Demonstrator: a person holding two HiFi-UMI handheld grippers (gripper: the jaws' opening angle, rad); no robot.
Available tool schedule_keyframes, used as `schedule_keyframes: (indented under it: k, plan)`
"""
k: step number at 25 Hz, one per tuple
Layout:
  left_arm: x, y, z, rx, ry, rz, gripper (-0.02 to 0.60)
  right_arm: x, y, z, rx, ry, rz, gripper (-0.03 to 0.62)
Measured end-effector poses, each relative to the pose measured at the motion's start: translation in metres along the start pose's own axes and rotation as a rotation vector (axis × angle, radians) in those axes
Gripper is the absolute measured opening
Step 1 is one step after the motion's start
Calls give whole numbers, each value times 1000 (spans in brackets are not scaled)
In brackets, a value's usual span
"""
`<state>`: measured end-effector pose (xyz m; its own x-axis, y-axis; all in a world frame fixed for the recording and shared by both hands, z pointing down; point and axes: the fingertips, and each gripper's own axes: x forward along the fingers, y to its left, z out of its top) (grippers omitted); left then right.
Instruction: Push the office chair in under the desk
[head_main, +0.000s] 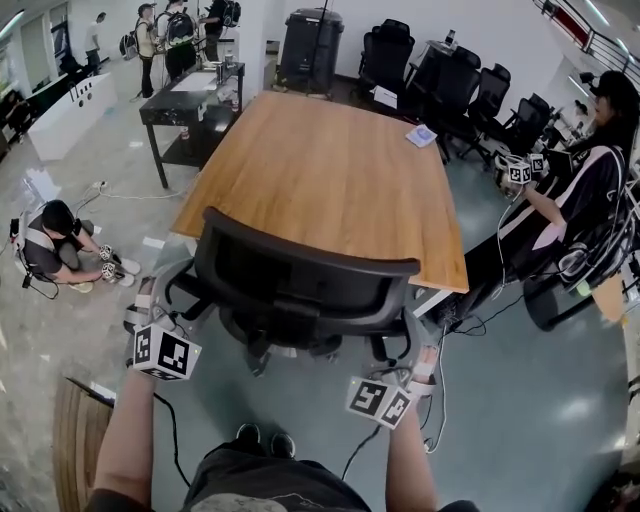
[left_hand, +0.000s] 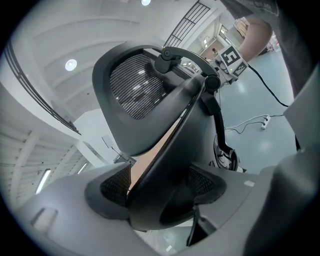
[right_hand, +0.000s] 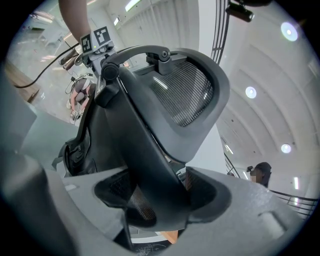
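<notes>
Closest to the person, the left gripper (head_main: 150, 318) and the right gripper (head_main: 420, 372) sit at opposite side edges of the office chair (head_main: 300, 300), one on each side of its backrest (head_main: 305, 262). I judge the even hold is meant to send the push in squarely so the chair does not swivel on its casters. In each gripper's own view the jaws stand partly spread. The curved black backrest frame (left_hand: 172, 150) fills the gap and both dark pads press against it, so each gripper pinches the frame and holds nothing else. The chair stands at the near edge of the wooden desk (head_main: 330, 180) with its back toward the person. The backrest hides the seat, so I cannot tell how far under it sits. A small card (head_main: 421, 135) lies near the desk's far right corner. Beyond are a row of black chairs (head_main: 455, 85) and a black side table (head_main: 190, 100).
</notes>
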<state>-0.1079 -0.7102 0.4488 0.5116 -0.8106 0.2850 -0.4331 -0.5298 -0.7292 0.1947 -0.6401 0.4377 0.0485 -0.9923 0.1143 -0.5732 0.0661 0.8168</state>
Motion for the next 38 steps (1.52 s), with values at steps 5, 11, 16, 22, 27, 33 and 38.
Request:
schedule_keyframes:
  k: [5,11,16,22,27,33,38]
  plan:
    - [9,8,-4,-3,6,-4,345,15,-2,3,3,9,1,292]
    - [30,18,-7,-7,17,-6,344,42,-2,-5,-8,19,8,293]
    - [39,26,-14,-10,38,-20,344,52,0,0,-16,24,8,293]
    - [43,24,-14,-6,37,-34,344,51,1,-2,-16,21,-2,293]
    - [46,25,-17,-35,90,-61,351,49,2,-3,-20,30,-15,295]
    - [44,25,-16,-217,49,-95,514,45,5,3,-15,34,1,343]
    - [32,27,-16,-230,48,-72,562,36,5,1,-7,60,4,383]
